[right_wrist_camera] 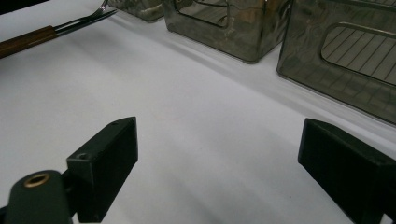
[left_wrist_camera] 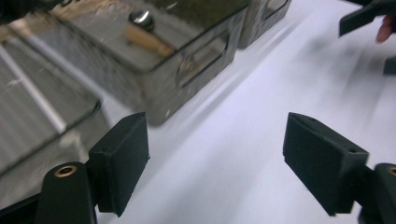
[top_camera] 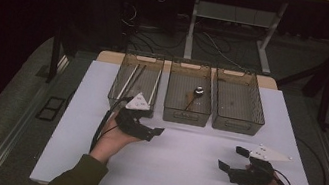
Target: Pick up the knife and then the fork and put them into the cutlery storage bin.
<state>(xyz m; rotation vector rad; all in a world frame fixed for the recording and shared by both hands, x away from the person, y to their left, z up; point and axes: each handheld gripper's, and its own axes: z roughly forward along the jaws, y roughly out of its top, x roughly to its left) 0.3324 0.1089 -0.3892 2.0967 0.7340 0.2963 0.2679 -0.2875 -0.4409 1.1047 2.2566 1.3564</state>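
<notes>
A white table [top_camera: 179, 171] carries three smoke-tinted plastic bins along its far edge. The left bin [top_camera: 118, 85] holds long pale rods; the middle bin [top_camera: 186, 114] holds a wooden-handled spoon [top_camera: 196, 94], its metal bowl toward the far wall; the right bin [top_camera: 235, 124] stands beside it. The left gripper [top_camera: 151, 132] hovers just in front of the left and middle bins, jaws spread with nothing between them. The right gripper [top_camera: 231, 158] rests low over the near right part of the table, well apart from the bins, jaws likewise spread and bare. In the right gripper view, a wooden-handled fork [right_wrist_camera: 44, 33] lies on the table at upper left.
</notes>
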